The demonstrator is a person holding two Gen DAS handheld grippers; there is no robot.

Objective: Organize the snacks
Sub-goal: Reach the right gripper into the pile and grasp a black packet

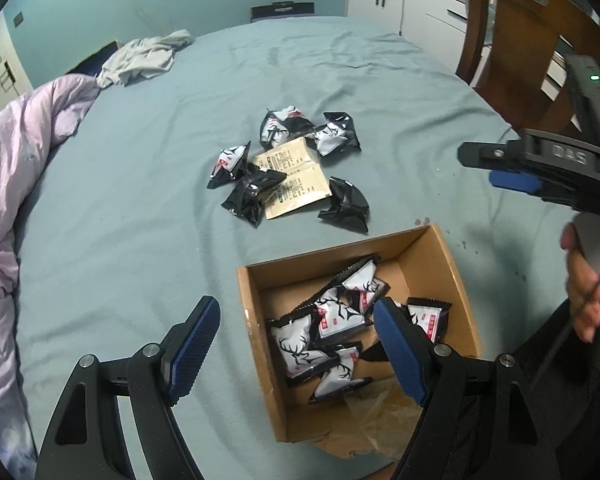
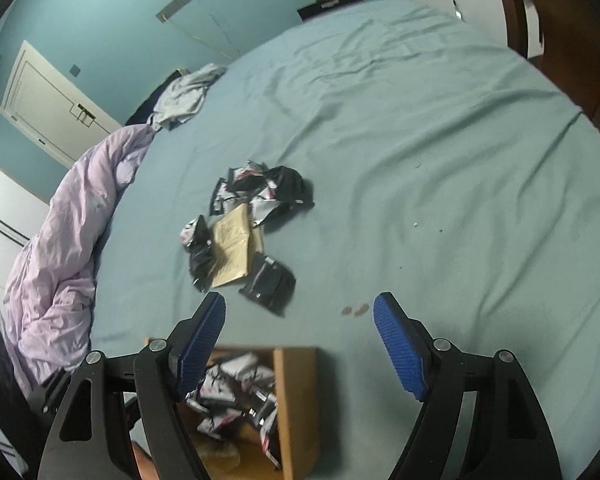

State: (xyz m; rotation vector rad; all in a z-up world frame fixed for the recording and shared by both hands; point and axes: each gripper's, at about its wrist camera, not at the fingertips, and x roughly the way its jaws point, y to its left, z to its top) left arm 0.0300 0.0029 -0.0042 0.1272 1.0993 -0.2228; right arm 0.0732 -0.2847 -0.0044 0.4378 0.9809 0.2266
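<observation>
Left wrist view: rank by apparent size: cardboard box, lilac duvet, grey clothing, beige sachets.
1. lilac duvet, though it runs close to the camera
2. cardboard box, also near
3. grey clothing and beige sachets: look alike; clothing is farther, so unranked

Dim, bluish light; fisheye-warped edges, slight motion blur.

Brown box (image 1: 440,256) — teal sheet (image 1: 140,200).

A bed (image 1: 148,208) under a pale blue sheet fills the teal-walled room, a lilac duvet (image 1: 8,184) bunched along its left edge, grey clothes (image 1: 140,60) near the far side, white cabinets (image 1: 396,4), a wooden chair (image 1: 512,40) and a white door (image 2: 48,100) around it.
</observation>
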